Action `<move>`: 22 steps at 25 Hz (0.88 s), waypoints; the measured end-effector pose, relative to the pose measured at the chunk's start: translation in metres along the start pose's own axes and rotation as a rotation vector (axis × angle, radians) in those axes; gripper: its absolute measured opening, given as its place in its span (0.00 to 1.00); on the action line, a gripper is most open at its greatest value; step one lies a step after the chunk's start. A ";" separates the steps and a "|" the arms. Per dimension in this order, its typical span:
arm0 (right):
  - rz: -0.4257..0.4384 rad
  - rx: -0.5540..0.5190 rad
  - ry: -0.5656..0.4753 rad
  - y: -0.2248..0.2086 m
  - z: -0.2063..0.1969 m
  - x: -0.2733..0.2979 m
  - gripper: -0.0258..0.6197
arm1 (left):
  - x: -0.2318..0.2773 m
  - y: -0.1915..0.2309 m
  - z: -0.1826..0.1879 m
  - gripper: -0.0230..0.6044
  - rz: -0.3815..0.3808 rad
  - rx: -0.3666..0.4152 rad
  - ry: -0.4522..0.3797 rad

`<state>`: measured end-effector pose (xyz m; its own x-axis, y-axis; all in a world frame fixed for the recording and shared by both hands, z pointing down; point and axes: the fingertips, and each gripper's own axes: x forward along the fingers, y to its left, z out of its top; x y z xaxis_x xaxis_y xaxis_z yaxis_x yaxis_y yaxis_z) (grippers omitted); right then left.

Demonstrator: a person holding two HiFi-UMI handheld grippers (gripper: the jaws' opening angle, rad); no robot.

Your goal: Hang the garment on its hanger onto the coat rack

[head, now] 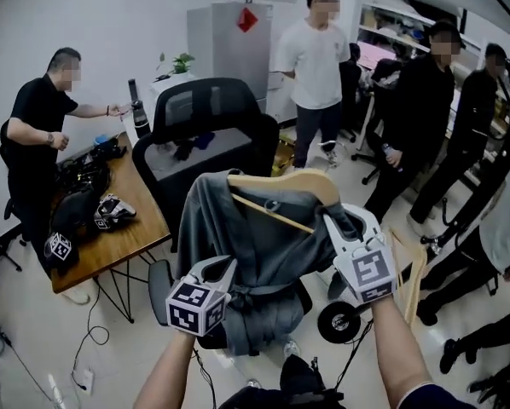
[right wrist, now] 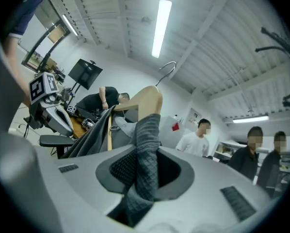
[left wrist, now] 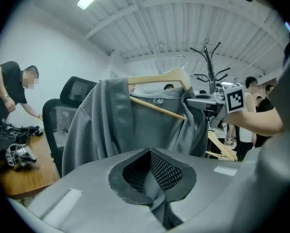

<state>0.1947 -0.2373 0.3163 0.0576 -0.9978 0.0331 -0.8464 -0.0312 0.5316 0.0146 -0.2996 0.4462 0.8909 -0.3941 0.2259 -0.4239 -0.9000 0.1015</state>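
A grey garment (head: 255, 254) hangs on a wooden hanger (head: 289, 184), held up in the air in front of me. My left gripper (head: 214, 271) is shut on a fold of the garment's lower left part; in the left gripper view the grey cloth is pinched between its jaws (left wrist: 154, 181). My right gripper (head: 342, 221) is shut on the garment's cloth at the hanger's right end, and the fabric runs up out of its jaws (right wrist: 142, 171) to the hanger (right wrist: 147, 101) and its metal hook (right wrist: 167, 68). The black coat rack (left wrist: 210, 67) stands behind the garment.
A black office chair (head: 208, 135) stands right behind the garment, and a wooden desk (head: 110, 245) with black gear is on the left. Several people stand around. A spare wooden hanger (head: 413, 267) and a chair wheel (head: 338, 322) lie low on the right.
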 end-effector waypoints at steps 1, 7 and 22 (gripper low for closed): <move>-0.042 0.006 0.001 -0.016 0.009 -0.016 0.19 | 0.003 -0.011 0.011 0.04 -0.036 0.018 -0.016; -0.209 -0.022 0.044 -0.090 0.050 -0.106 0.19 | 0.013 -0.081 0.080 0.04 -0.175 0.115 -0.090; -0.406 -0.069 0.202 -0.153 0.077 -0.323 0.19 | 0.011 -0.307 0.175 0.04 -0.523 0.257 -0.233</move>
<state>0.2652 0.0855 0.1592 0.4848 -0.8741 -0.0291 -0.6971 -0.4063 0.5908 0.1828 -0.0606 0.2477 0.9943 0.1062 -0.0111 0.1045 -0.9894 -0.1009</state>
